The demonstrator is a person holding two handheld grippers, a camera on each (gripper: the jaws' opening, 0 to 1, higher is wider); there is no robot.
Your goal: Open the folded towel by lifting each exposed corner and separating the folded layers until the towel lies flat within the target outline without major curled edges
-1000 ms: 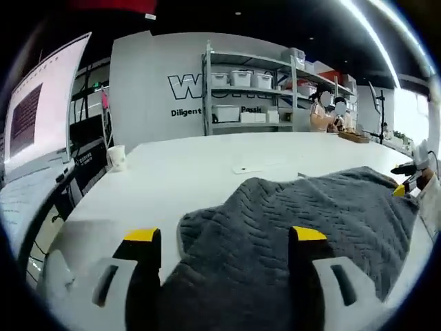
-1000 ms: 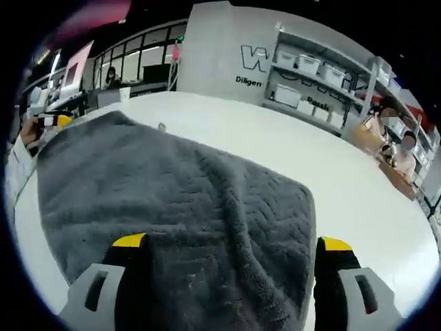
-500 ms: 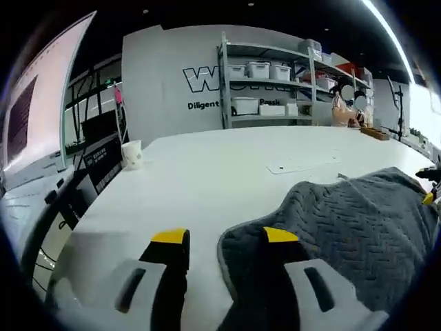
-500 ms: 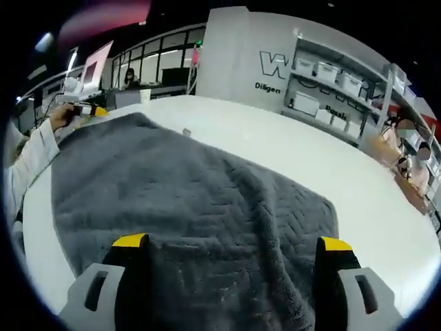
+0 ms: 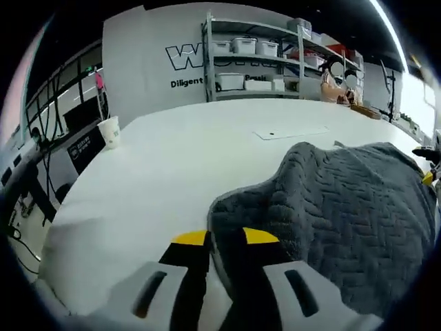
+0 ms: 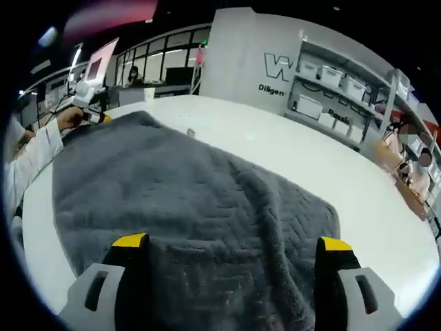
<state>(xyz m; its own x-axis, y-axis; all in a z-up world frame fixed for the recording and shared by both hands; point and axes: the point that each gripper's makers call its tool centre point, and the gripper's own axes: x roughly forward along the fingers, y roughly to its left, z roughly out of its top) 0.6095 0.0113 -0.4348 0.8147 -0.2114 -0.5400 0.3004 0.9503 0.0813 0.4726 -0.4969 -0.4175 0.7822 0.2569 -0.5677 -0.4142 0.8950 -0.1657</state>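
A dark grey towel [image 5: 344, 200] with a zigzag weave lies rumpled on the white table [image 5: 172, 158]. In the left gripper view my left gripper [image 5: 225, 238] has its yellow-tipped jaws drawn close together, pinching the towel's near edge. The right gripper view has the same towel [image 6: 193, 200] spread wide below and between the jaws of my right gripper [image 6: 232, 243], which stands open just over the cloth. At the towel's far left corner the left gripper [image 6: 89, 114] is seen in a hand with a white sleeve. The right gripper [image 5: 428, 169] peeks in at the right edge.
A paper cup [image 5: 109, 129] stands at the table's left edge. A thin flat sheet [image 5: 289, 132] lies on the table beyond the towel. Shelves with white bins [image 5: 269, 62] line the back wall. A monitor [image 6: 96, 65] stands behind the far corner.
My left gripper's jaws have gone from wide apart to nearly together on the towel's edge, and its view has swung left. The right gripper has stayed open over the towel.
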